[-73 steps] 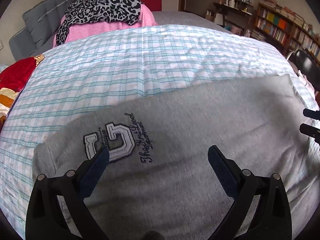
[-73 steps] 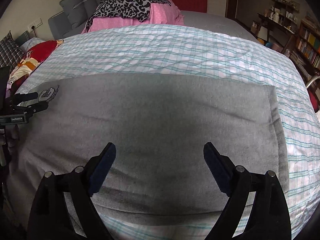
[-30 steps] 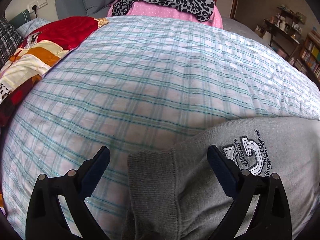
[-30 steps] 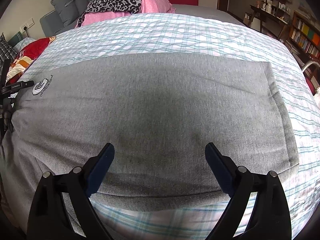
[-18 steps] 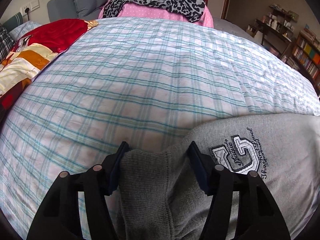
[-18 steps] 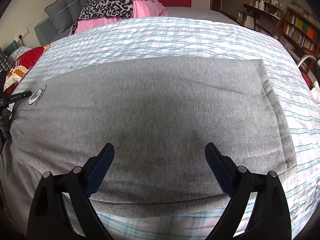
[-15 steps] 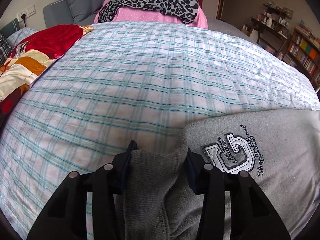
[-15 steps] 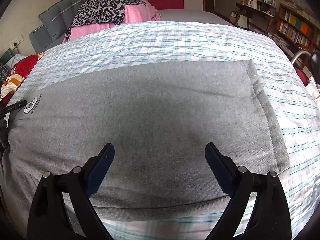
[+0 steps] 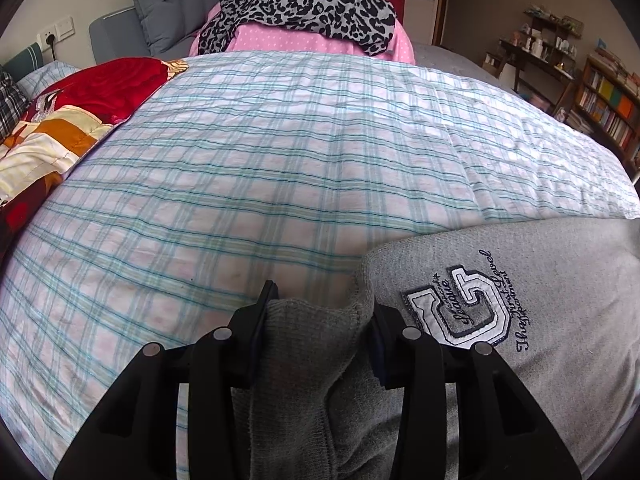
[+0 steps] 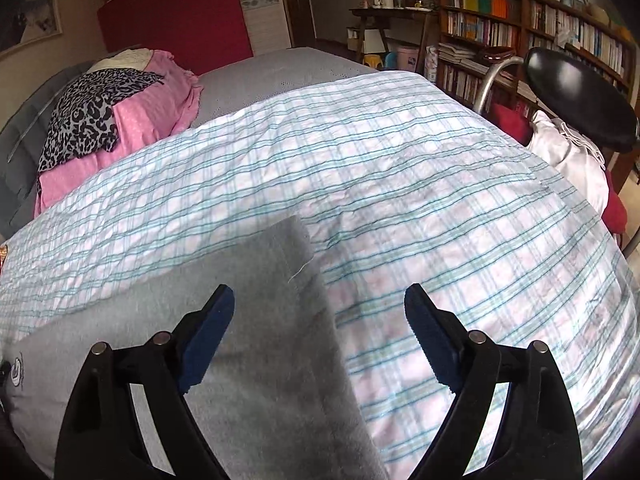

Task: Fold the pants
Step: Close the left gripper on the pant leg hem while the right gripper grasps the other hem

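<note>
Grey sweatpants (image 9: 560, 320) with a white letter patch (image 9: 460, 312) lie flat on the checked bedspread (image 9: 280, 180). My left gripper (image 9: 324, 304) is shut on the bunched ribbed waistband (image 9: 304, 340) at the near left corner. In the right wrist view the same pants (image 10: 260, 320) end at a hemmed leg cuff (image 10: 298, 236). My right gripper (image 10: 320, 295) hovers over that hem edge. Its jaws are wide and closing, with the left finger over the grey cloth and the right finger over the bedspread (image 10: 440, 220). The pads touch nothing.
A red patchwork quilt (image 9: 60, 128) lies at the bed's left edge. At the head sit pink bedding and a leopard-print cloth (image 9: 304, 12), with a grey cushion (image 9: 172, 0) behind. Right of the bed stand a black chair back (image 10: 580, 92), white cloth (image 10: 572, 160) and bookshelves (image 10: 540, 32).
My left gripper closed on the waistband and has stayed there. My right gripper swung from over the middle of the pants to the cuff end and rolled.
</note>
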### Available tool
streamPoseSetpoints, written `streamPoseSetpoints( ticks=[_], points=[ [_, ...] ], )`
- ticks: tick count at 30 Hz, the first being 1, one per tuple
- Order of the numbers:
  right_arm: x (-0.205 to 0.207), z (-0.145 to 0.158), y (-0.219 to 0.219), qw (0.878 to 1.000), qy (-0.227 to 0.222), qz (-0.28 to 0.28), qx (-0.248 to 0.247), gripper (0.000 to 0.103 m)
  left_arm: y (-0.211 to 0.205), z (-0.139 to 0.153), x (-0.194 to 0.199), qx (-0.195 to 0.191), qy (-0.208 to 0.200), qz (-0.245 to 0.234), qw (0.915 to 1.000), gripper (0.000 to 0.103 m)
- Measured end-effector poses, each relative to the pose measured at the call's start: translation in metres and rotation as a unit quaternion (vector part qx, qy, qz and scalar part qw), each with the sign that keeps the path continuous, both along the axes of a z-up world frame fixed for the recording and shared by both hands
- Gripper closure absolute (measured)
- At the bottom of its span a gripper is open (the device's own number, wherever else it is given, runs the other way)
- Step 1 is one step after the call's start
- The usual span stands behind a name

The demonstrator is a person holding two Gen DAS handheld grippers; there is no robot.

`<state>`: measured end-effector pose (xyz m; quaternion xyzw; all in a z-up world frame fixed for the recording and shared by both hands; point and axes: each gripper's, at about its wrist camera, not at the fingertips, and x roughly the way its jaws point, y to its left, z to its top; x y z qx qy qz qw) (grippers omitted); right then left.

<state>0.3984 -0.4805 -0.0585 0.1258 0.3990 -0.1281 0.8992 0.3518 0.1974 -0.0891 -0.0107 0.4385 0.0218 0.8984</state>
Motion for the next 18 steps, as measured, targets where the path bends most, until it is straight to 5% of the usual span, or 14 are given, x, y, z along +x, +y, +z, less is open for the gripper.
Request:
streamPoseSetpoints(
  ticks=[12,14,18],
  points=[
    [0.068,-0.039,-0.011,0.997,0.035,0.028,0.064,0.023,-0.001,-0.004,0.003,0.008,0.002,0.003,1.0000,0.059],
    [0.075,-0.046,-0.005,0.997,0.048,0.036,0.048,0.029,-0.002,-0.005,0.004,0.009,0.002,0.003,1.0000,0.059],
    [0.080,-0.049,0.002,0.997,0.049,0.044,0.036,0.070,-0.001,-0.005,0.004,0.007,0.002,0.003,1.0000,0.058]
  ],
)
